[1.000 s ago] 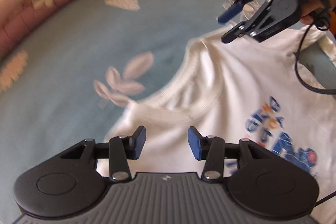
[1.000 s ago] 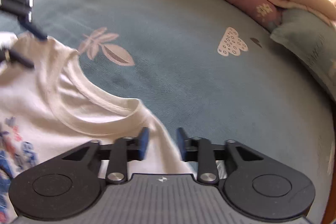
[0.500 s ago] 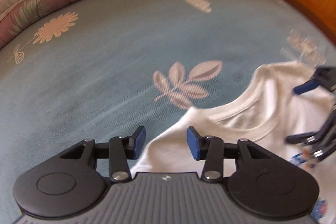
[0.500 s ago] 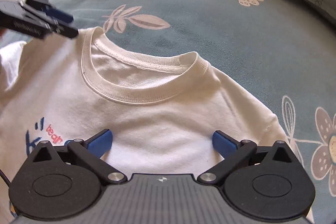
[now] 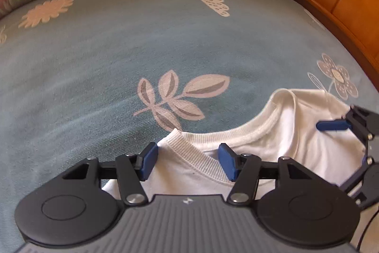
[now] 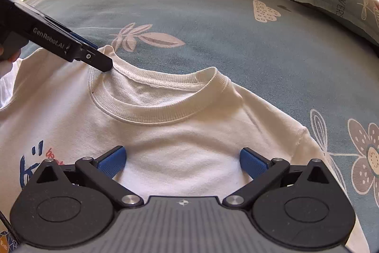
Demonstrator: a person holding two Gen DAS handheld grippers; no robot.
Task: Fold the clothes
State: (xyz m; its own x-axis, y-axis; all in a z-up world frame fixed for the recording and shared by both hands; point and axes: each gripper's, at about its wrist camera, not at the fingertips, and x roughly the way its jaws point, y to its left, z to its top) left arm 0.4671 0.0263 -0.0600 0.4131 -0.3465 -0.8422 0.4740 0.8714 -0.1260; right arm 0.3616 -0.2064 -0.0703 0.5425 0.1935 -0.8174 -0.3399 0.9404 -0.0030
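The white T-shirt (image 6: 180, 134) lies flat on the bed (image 6: 213, 23), collar towards the pillows. The ribbed collar (image 5: 189, 155) sits between the 2 fingers of the left gripper (image 5: 187, 164), at the shirt's left shoulder. The fingers of the right gripper (image 6: 182, 161) stand over the chest, below the collar.

The lower part of the shirt is cut off in both views, and the blue print (image 6: 33, 158) is only partly seen. In the right wrist view the left tips meet the collar, but whether they touch is hard to tell.

The left fingers are opening, half wide, with the collar between them and not pressed. The right fingers are spread fully and grip nothing.
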